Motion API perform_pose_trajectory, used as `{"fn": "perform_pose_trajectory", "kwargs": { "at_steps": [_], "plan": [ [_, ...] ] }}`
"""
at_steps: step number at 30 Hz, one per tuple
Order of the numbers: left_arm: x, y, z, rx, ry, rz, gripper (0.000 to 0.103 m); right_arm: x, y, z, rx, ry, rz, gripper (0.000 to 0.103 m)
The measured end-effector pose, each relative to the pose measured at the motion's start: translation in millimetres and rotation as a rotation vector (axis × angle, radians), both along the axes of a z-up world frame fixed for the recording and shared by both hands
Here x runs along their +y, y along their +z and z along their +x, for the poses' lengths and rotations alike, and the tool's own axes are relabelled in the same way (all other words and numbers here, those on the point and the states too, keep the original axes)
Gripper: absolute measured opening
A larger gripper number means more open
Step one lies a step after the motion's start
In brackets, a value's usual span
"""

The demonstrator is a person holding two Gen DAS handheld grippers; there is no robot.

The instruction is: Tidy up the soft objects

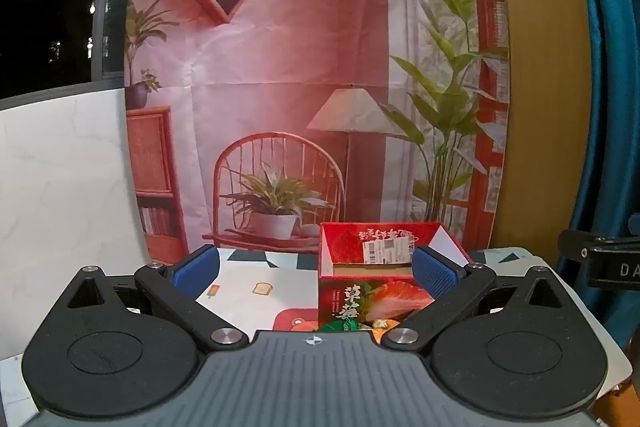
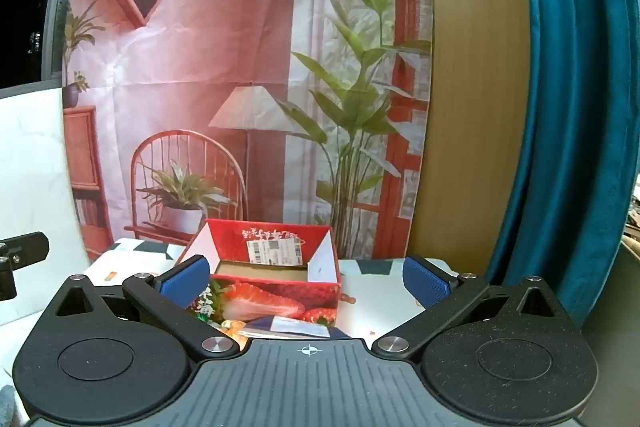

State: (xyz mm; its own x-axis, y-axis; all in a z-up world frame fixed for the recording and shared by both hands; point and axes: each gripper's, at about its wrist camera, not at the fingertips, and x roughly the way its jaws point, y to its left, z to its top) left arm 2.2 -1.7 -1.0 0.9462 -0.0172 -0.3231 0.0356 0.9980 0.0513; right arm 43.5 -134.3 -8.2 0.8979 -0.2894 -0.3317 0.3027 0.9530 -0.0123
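An open red strawberry-print cardboard box (image 1: 362,297) stands on the patterned tablecloth, flaps up, with a shipping label on its back wall; it also shows in the right wrist view (image 2: 276,301). My left gripper (image 1: 316,269) is open and empty, its blue pads either side of the box's near face, short of it. My right gripper (image 2: 306,277) is open and empty, the box slightly left of its centre. Colourful soft items (image 1: 352,325) peek out just below the box front, mostly hidden by the gripper body; a flat blue-white packet (image 2: 288,327) lies in front of the box.
A printed backdrop (image 1: 280,87) of a room hangs close behind the table. A white marble-look board (image 1: 60,187) stands at the left. A teal curtain (image 2: 572,107) hangs at the right. The other gripper's black body (image 1: 600,259) shows at the right edge.
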Motion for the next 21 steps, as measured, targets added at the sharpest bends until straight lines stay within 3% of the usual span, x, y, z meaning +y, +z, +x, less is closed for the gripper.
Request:
{"fn": "perform_pose_trajectory", "kwargs": {
  "at_steps": [21],
  "plan": [
    [0,1,-1,-0.008,0.010,0.004,0.103,-6,-2,-2,-0.013,0.004,0.003,0.103]
  ]
}}
